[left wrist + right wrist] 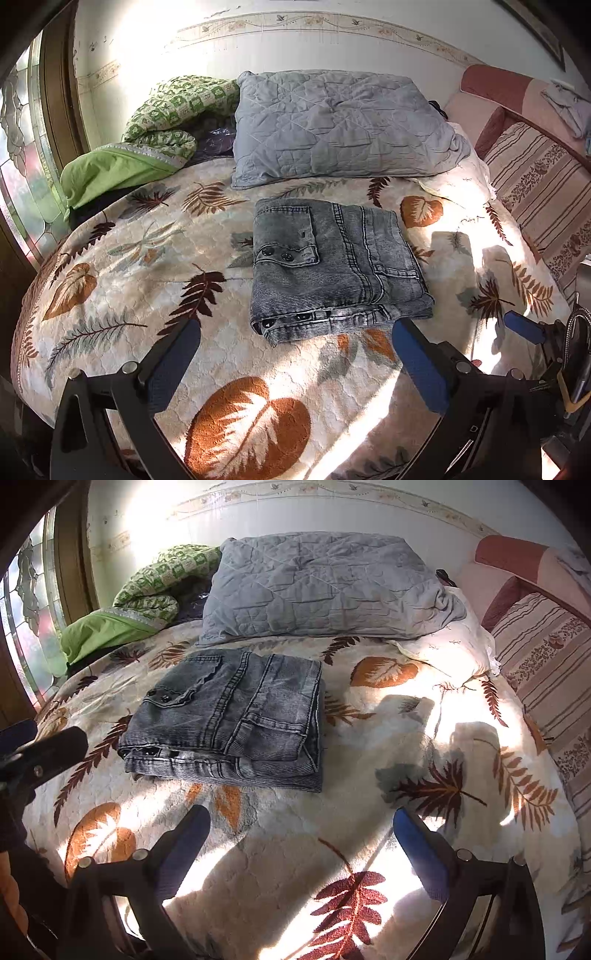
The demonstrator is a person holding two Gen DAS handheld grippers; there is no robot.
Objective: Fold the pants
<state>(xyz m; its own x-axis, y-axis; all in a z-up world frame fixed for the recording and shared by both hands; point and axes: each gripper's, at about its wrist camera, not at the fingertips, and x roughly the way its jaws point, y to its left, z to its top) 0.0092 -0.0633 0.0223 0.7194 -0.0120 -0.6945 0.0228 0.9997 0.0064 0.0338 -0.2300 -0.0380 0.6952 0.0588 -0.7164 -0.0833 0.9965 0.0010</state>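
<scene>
The grey denim pants (332, 266) lie folded into a compact square on the leaf-patterned bedspread (129, 258); they also show in the right wrist view (236, 720), left of centre. My left gripper (295, 332) is open and empty, hovering just in front of the pants' near edge. My right gripper (301, 819) is open and empty, in front of and to the right of the pants. The right gripper's blue finger (524, 326) shows at the right edge of the left wrist view. The left gripper's finger (44, 753) shows at the left edge of the right wrist view.
A grey quilted pillow (340, 125) lies behind the pants. A green patterned blanket (159, 125) is bunched at the back left by a window (22, 155). A striped cushion (543, 192) and a sofa back stand at the right.
</scene>
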